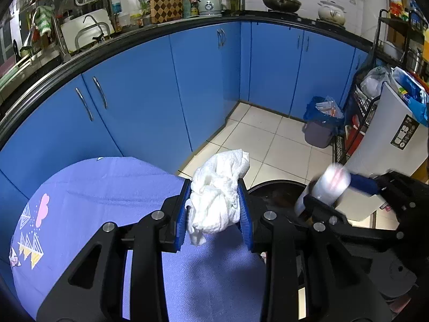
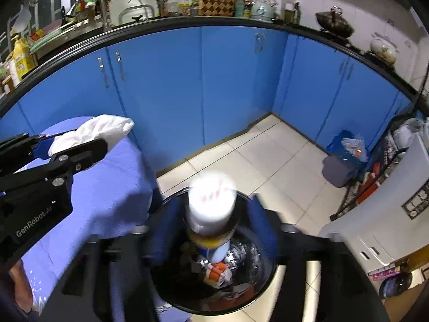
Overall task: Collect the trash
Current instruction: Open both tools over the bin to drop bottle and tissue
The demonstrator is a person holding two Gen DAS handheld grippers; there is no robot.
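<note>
My left gripper is shut on a crumpled white paper towel and holds it over the edge of a purple-clothed table. It also shows in the right wrist view with the towel. My right gripper is over a black trash bin that holds other rubbish. Its jaws stand apart around a blurred white plastic bottle, which also shows in the left wrist view. I cannot tell whether the bottle is touching the fingers.
Blue cabinets under a black counter run along the back. A small grey bin with a blue bag stands in the floor corner. A white appliance and a wire rack stand at the right. Pale floor tiles lie between.
</note>
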